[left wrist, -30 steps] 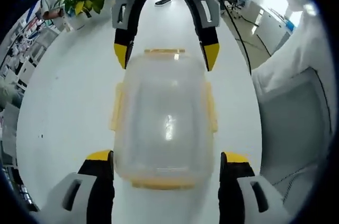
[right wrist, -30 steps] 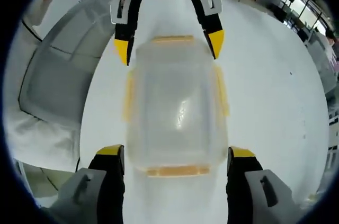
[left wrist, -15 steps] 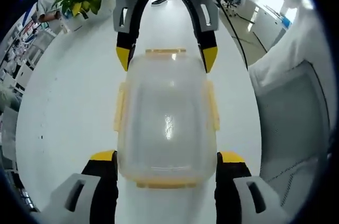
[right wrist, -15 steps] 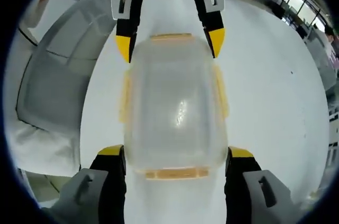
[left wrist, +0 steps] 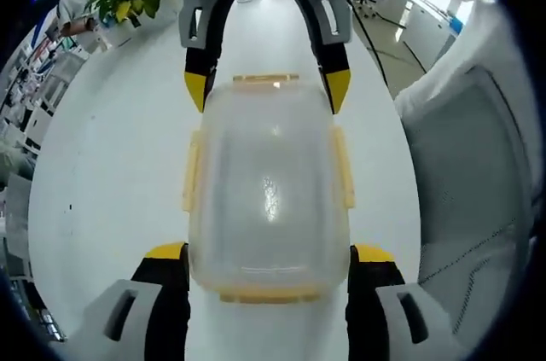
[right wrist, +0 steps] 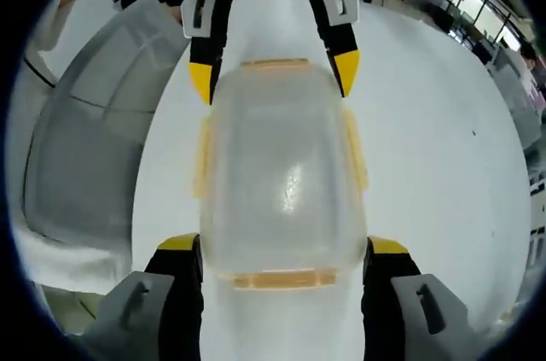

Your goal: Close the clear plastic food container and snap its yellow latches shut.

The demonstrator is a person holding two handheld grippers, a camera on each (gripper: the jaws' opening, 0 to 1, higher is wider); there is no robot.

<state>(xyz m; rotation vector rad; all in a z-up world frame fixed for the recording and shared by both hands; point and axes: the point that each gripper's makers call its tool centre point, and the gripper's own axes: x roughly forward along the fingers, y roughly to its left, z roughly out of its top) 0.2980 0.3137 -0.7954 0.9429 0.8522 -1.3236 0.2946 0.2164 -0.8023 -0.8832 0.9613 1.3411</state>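
— Two grippers are seen around one clear plastic food container (left wrist: 269, 195) on the white table (left wrist: 111, 173). How is the left gripper (left wrist: 266, 269) set?

— Its jaws are spread wide, one at each near corner of the container; whether they touch it cannot be told. The right gripper (left wrist: 266, 92) is met at the far end.

— And in the right gripper view?

— The right gripper (right wrist: 284, 262) is likewise parted astride the container (right wrist: 281, 182), with the left gripper (right wrist: 275, 75) opposite. Yellow latches (right wrist: 201, 156) are seen along the sides; whether they are snapped is hard to make out. A person's white sleeve (right wrist: 85, 148) is cut off at the edge.
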